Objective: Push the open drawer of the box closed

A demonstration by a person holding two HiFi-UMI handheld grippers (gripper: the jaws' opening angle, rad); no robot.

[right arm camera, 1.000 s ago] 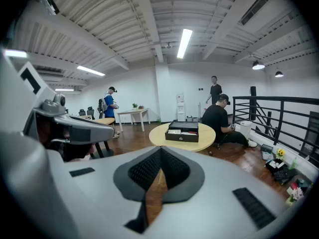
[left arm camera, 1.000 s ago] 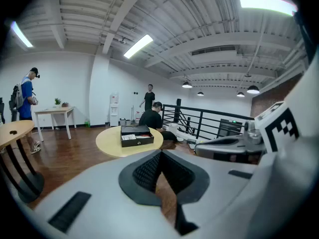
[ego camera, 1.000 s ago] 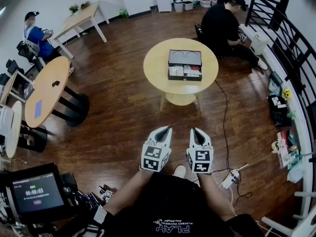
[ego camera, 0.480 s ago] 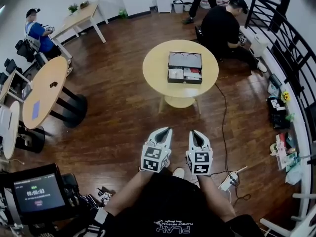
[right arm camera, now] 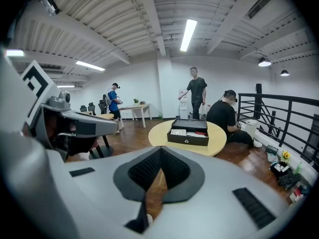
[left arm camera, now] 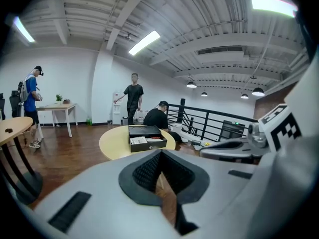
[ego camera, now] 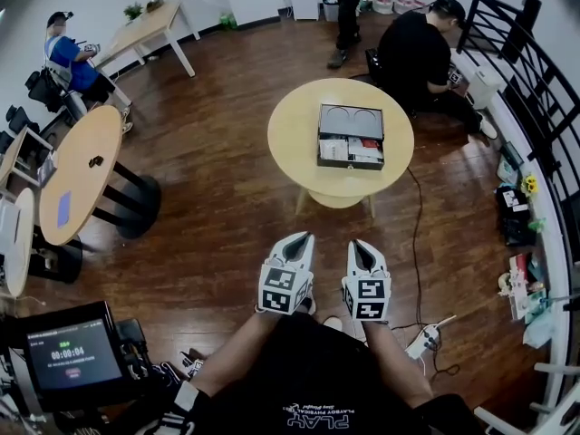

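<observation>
1. The black box [ego camera: 351,136] sits on the round yellow tabletop [ego camera: 294,139], right of its middle. Its drawer [ego camera: 350,151] stands pulled out on the side facing the person wearing the camera.
2. The drawer's contents are too small to name. Only pale pieces and a patch of red show.
3. The left gripper [ego camera: 305,237] and the right gripper [ego camera: 357,242] hang side by side over the wood floor [ego camera: 217,216]. Both point toward the box and are well apart from the tabletop.
4. In the left gripper view, the jaws are drawn together with nothing between them. Only a thin slit remains, and floor shows through it.
5. In the right gripper view, the jaws are closed the same way and hold nothing. The box lies straight ahead beyond them.
6. A seated person in black [ego camera: 417,48] is just behind the tabletop with their back turned. Their hands are hidden by their body.
7. A standing person [ego camera: 349,12] is cut off by the top edge of the head view, so only the legs show there.
8. A screen device [ego camera: 68,356] sits at the lower left, with its surroundings a dark tangle that is hard to make out.
</observation>
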